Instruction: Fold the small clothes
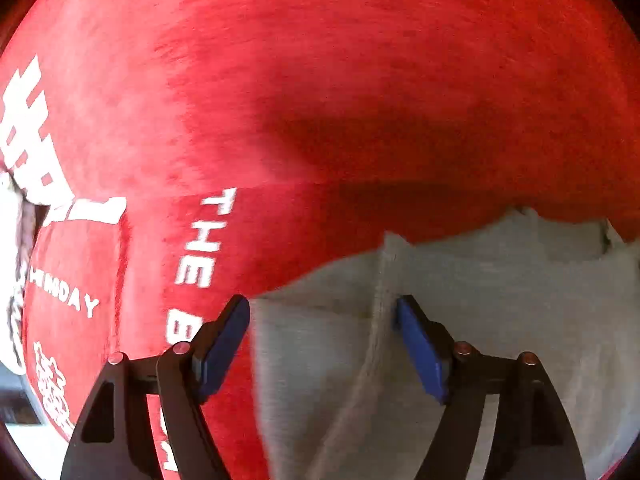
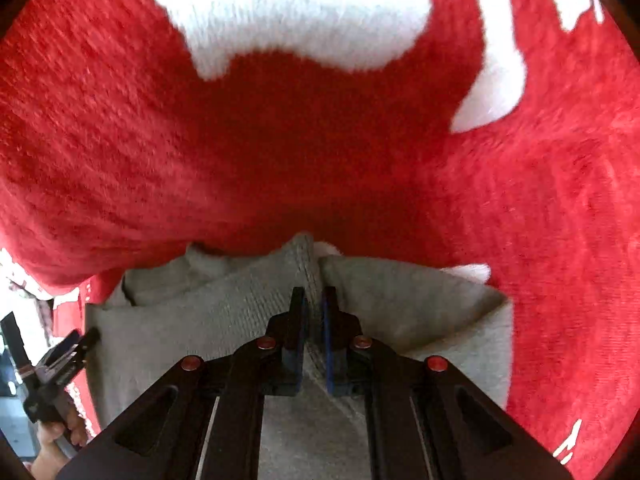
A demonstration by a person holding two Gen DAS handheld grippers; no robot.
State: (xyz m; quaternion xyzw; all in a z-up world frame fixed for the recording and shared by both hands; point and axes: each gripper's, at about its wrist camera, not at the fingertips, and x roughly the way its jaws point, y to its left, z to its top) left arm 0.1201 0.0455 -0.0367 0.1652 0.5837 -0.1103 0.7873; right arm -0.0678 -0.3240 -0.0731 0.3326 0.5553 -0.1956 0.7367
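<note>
Lying rumpled on red cloth (image 1: pixel 360 80), grey garment (image 1: pixel 480 300) shows a raised seam.

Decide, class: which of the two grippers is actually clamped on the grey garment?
The right gripper: its blue pads are pinched together on a raised ridge of the grey garment. The left gripper hangs wide open over the cloth, gripping nothing.
</note>
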